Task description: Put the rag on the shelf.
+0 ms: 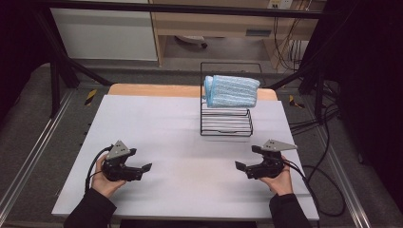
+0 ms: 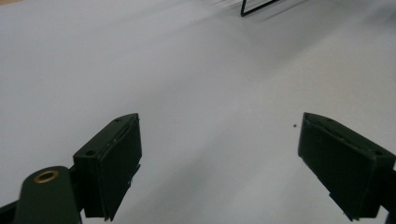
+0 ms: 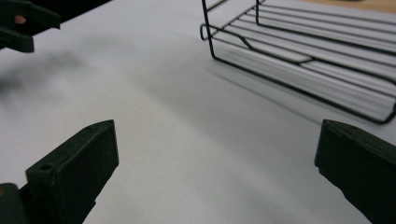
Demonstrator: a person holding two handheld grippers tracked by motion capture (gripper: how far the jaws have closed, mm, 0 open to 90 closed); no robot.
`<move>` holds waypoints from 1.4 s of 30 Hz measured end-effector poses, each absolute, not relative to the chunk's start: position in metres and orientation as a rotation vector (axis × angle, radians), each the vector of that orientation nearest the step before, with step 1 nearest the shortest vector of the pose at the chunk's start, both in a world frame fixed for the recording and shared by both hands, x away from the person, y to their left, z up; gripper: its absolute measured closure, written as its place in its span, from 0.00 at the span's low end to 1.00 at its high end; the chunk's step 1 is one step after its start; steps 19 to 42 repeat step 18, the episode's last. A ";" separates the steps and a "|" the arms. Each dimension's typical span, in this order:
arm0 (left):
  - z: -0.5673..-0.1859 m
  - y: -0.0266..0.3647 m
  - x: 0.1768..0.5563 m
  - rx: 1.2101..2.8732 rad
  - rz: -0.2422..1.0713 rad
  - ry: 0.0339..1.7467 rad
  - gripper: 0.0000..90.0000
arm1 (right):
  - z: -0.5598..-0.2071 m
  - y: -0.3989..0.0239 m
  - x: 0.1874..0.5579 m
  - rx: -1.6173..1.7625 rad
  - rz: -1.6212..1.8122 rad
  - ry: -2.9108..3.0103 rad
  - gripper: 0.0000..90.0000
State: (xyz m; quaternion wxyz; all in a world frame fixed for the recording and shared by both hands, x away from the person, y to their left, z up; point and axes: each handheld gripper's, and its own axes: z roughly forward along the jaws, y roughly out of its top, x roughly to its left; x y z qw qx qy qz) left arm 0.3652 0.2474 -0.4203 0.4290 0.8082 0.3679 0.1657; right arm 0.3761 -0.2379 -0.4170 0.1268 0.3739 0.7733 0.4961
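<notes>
A person sits at a white desk (image 1: 157, 142) holding the left gripper (image 1: 142, 169) and the right gripper (image 1: 243, 167) low over its near edge, both with jaws spread wide and empty. Toward the far side, well apart from both grippers, stands a black wire rack (image 1: 227, 124), and a folded blue towel (image 1: 232, 90) rests on its upper tier, leaning against the rack's tall back frame. Judging by this, the towel appears untouched and the work not yet begun, with reaching, gripping and moving the towel all left.
</notes>
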 end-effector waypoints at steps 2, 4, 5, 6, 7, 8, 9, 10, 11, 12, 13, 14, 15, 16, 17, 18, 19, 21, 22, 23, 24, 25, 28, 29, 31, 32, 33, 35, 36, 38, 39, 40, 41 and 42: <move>-0.423 0.251 0.364 2.014 0.412 0.924 0.15 | -0.425 -0.244 0.374 1.105 1.427 2.256 0.00; -0.426 0.254 0.363 2.010 0.415 0.924 0.15 | -0.430 -0.250 0.373 1.132 1.425 2.252 0.00; -0.428 0.255 0.362 2.008 0.413 0.927 0.15 | -0.433 -0.252 0.372 1.137 1.432 2.248 0.00; -0.430 0.257 0.362 2.004 0.409 0.931 0.15 | -0.435 -0.255 0.372 1.140 1.437 2.246 0.00; -0.432 0.258 0.361 2.000 0.406 0.934 0.15 | -0.437 -0.257 0.371 1.146 1.438 2.247 0.00; -0.434 0.259 0.360 1.997 0.404 0.936 0.15 | -0.439 -0.258 0.370 1.146 1.430 2.253 0.00; -0.435 0.260 0.360 1.999 0.402 0.936 0.15 | -0.441 -0.260 0.369 1.146 1.425 2.257 0.00; -0.437 0.261 0.359 1.997 0.397 0.941 0.15 | -0.443 -0.262 0.368 1.146 1.417 2.260 0.00; -0.439 0.262 0.359 2.000 0.396 0.939 0.15 | -0.444 -0.263 0.368 1.147 1.415 2.265 0.00; -0.440 0.262 0.359 2.004 0.395 0.941 0.15 | -0.445 -0.264 0.367 1.149 1.415 2.264 0.00; -0.441 0.263 0.359 2.006 0.395 0.942 0.15 | -0.445 -0.264 0.367 1.153 1.414 2.266 0.00; -0.441 0.263 0.359 2.004 0.390 0.945 0.15 | -0.446 -0.265 0.367 1.154 1.417 2.268 0.00; -0.442 0.263 0.359 2.007 0.390 0.946 0.15 | -0.446 -0.264 0.367 1.153 1.415 2.271 0.00; -0.442 0.263 0.359 2.009 0.394 0.945 0.15 | -0.446 -0.264 0.367 1.147 1.413 2.272 0.00; -0.442 0.263 0.359 2.010 0.394 0.944 0.15 | -0.446 -0.264 0.367 1.146 1.414 2.274 0.00; -0.442 0.263 0.359 2.010 0.393 0.944 0.15 | -0.446 -0.264 0.367 1.146 1.414 2.277 0.00; -0.442 0.263 0.359 2.010 0.393 0.944 0.15 | -0.446 -0.264 0.367 1.146 1.414 2.277 0.00; -0.442 0.263 0.359 2.010 0.393 0.944 0.15 | -0.446 -0.264 0.367 1.146 1.414 2.277 0.00; -0.442 0.263 0.359 2.010 0.393 0.944 0.15 | -0.446 -0.264 0.367 1.146 1.414 2.277 0.00; -0.442 0.263 0.359 2.010 0.393 0.944 0.15 | -0.446 -0.264 0.367 1.146 1.414 2.277 0.00; -0.442 0.263 0.359 2.010 0.393 0.944 0.15 | -0.446 -0.264 0.367 1.146 1.414 2.277 0.00; -0.442 0.263 0.359 2.010 0.393 0.944 0.15 | -0.446 -0.264 0.367 1.146 1.414 2.277 0.00; -0.442 0.263 0.359 2.010 0.393 0.944 0.15 | -0.446 -0.264 0.367 1.146 1.414 2.277 0.00; -0.442 0.263 0.359 2.010 0.393 0.944 0.15 | -0.446 -0.264 0.367 1.146 1.414 2.277 0.00; -0.442 0.263 0.359 2.010 0.393 0.944 0.15 | -0.446 -0.264 0.367 1.146 1.414 2.277 0.00; -0.442 0.263 0.359 2.010 0.393 0.944 0.15 | -0.446 -0.264 0.367 1.146 1.414 2.277 0.00; -0.442 0.263 0.359 2.010 0.393 0.944 0.15 | -0.446 -0.264 0.367 1.146 1.414 2.277 0.00; -0.442 0.263 0.359 2.010 0.393 0.944 0.15 | -0.446 -0.264 0.367 1.146 1.414 2.277 0.00; -0.442 0.263 0.359 2.010 0.393 0.944 0.15 | -0.446 -0.264 0.367 1.146 1.414 2.277 0.00; -0.442 0.263 0.359 2.010 0.393 0.944 0.15 | -0.446 -0.264 0.367 1.146 1.414 2.277 0.00; -0.442 0.263 0.359 2.010 0.393 0.944 0.15 | -0.446 -0.264 0.367 1.146 1.414 2.277 0.00; -0.442 0.263 0.359 2.010 0.393 0.944 0.15 | -0.446 -0.264 0.367 1.146 1.414 2.277 0.00; -0.442 0.263 0.359 2.010 0.393 0.944 0.15 | -0.446 -0.264 0.367 1.146 1.414 2.277 0.00; -0.442 0.263 0.359 2.010 0.393 0.944 0.15 | -0.446 -0.264 0.367 1.146 1.414 2.277 0.00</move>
